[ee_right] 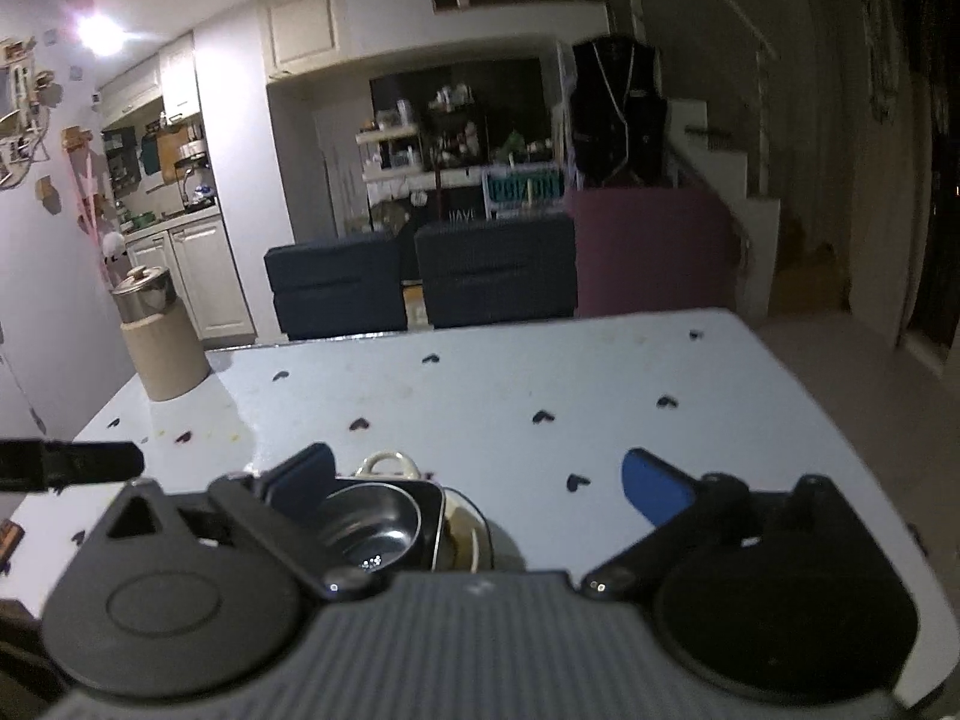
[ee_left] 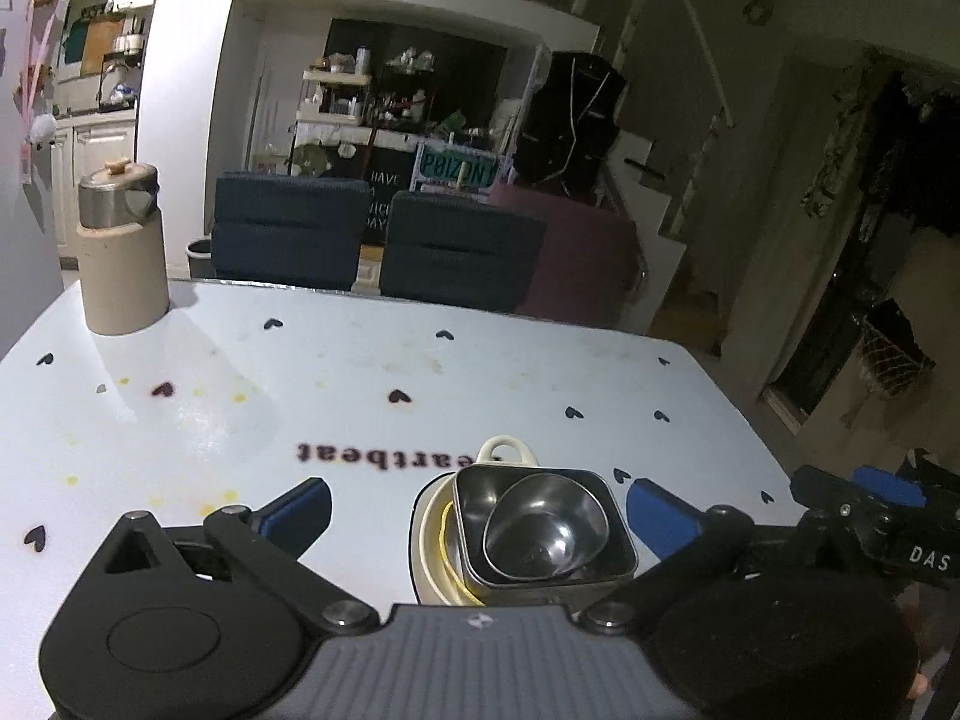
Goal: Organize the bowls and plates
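The stack of dishes [ee_left: 528, 534] sat on the white table [ee_left: 300, 396], three pieces nested: one round steel bowl [ee_left: 543, 531] inside one square steel dish [ee_left: 618, 546], both resting in one cream ceramic dish [ee_left: 429, 534] with a loop handle. The left gripper [ee_left: 480, 507] hung above the stack with its jaws spread wide, one blue pad on either side of the stack and neither touching it. The right gripper [ee_right: 477, 480] was likewise spread wide and empty, its left pad just in front of the stack's near corner, its right pad well off to the stack's right over bare tabletop. Beyond the stack the table carried printed black hearts and one upside-down word. Far to the stack's left, at the table's back corner, stood one beige canister [ee_left: 123, 246] with a steel lid. Behind the table, past the stack, stood two dark chairs [ee_left: 288, 228] side by side and one maroon seat [ee_left: 582, 252] to their right.
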{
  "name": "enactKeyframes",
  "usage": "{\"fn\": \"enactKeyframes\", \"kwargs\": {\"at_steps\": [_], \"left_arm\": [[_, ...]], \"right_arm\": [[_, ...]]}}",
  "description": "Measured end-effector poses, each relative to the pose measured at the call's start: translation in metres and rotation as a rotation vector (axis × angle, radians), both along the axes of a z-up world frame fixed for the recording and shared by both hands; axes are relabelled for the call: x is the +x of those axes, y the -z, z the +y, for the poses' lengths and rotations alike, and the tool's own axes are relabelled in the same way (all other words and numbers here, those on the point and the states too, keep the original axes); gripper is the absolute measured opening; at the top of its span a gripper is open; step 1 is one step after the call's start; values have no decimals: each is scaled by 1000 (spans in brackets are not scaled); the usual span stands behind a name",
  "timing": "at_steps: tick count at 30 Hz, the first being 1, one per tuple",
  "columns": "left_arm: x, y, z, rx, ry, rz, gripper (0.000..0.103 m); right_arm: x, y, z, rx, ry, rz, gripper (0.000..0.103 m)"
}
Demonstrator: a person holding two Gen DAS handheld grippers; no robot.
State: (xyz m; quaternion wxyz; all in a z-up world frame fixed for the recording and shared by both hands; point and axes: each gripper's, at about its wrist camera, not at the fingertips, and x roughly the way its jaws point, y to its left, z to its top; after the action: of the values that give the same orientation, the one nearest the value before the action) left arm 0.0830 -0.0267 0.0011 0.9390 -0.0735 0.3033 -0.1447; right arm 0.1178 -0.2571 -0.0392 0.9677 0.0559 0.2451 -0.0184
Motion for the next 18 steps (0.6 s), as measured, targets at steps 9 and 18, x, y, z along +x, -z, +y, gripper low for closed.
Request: {"fn": "enactKeyframes", "kwargs": {"at_steps": [9, 18], "left_arm": [[-40, 8, 1, 78, -13, -79, 103], [-64, 25, 2, 149, -50, -137, 103]], "right_arm": [[-44, 3, 9, -38, -9, -61, 103], [-62, 19, 13, -84, -14, -66, 103]]}}
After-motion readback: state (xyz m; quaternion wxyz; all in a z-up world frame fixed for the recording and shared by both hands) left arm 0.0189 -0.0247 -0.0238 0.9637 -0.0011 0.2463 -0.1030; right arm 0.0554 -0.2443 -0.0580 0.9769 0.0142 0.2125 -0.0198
